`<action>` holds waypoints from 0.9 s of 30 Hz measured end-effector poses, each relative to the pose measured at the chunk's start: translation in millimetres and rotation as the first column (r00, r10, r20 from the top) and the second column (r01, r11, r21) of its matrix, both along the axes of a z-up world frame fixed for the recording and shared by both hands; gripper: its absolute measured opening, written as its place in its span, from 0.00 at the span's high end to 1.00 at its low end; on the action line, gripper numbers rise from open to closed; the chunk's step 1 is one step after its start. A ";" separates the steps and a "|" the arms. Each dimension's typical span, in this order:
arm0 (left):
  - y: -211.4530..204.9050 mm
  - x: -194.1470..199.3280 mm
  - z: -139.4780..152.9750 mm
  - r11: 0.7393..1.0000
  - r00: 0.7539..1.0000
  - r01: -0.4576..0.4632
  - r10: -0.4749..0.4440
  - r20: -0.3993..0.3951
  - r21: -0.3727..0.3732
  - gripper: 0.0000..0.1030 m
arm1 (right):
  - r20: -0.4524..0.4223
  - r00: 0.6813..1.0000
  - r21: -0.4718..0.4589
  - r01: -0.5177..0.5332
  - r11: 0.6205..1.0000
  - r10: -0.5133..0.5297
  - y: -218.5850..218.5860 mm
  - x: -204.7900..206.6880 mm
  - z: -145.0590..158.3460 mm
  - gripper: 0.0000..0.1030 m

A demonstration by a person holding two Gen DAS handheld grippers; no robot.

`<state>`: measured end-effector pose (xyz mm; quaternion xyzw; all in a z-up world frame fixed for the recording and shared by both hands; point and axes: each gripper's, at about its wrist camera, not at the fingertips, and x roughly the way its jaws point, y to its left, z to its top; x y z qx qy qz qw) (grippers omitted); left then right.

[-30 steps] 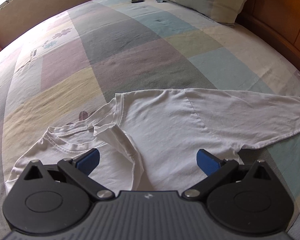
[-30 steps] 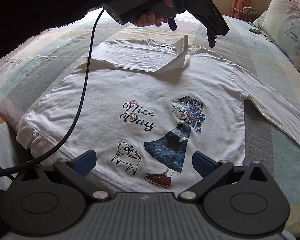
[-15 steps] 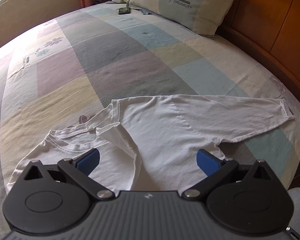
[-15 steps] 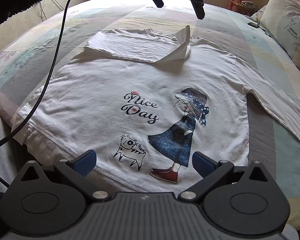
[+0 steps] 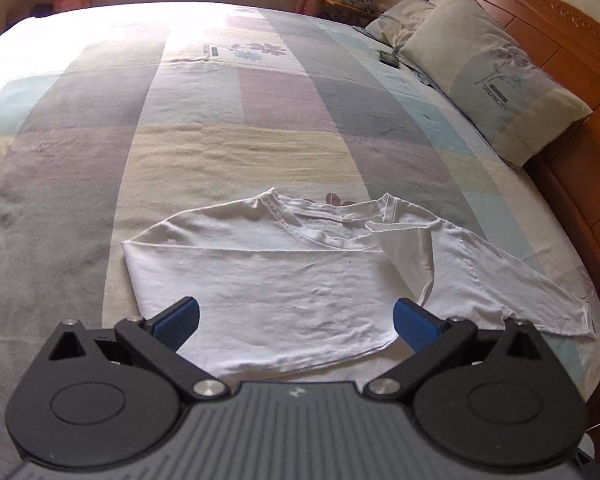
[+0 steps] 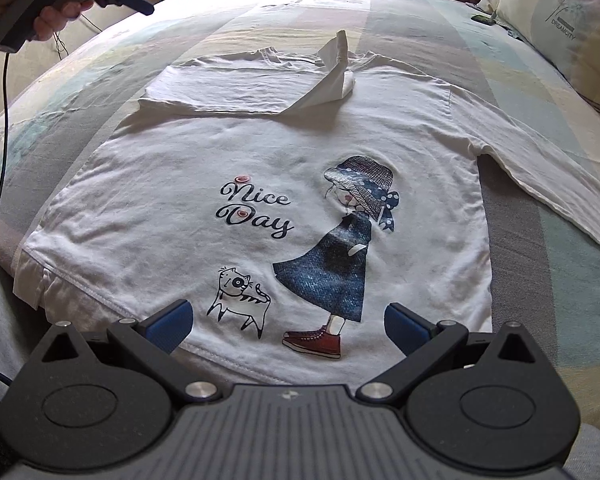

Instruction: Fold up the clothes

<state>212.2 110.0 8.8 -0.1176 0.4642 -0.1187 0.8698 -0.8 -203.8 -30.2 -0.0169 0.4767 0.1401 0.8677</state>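
White long-sleeved shirt (image 6: 260, 168) flat on the bed (image 5: 260, 128), print up. One sleeve (image 6: 240, 88) folded across the chest, cuff sticking up; other sleeve (image 6: 540, 160) still outstretched. Left hand-held gripper (image 5: 296, 318) and right hand-held gripper (image 6: 288, 320) both released, empty. Early stage, I'd judge.

Shirt: white shirt (image 5: 284, 280) flat on the bed (image 5: 228, 148); one sleeve folded across it
Left gripper (image 5: 296, 320): above the shirt's near edge; jaws apart, empty
Pillow (image 5: 496, 76): beyond the shirt, against the headboard (image 5: 560, 40)
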 end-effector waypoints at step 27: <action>-2.8 -100.1 -74.0 0.993 0.970 0.006 -0.035 0.240 0.121 0.01 | -0.041 0.996 -0.054 0.079 0.995 -0.081 20.8 52.4 -26.1 0.00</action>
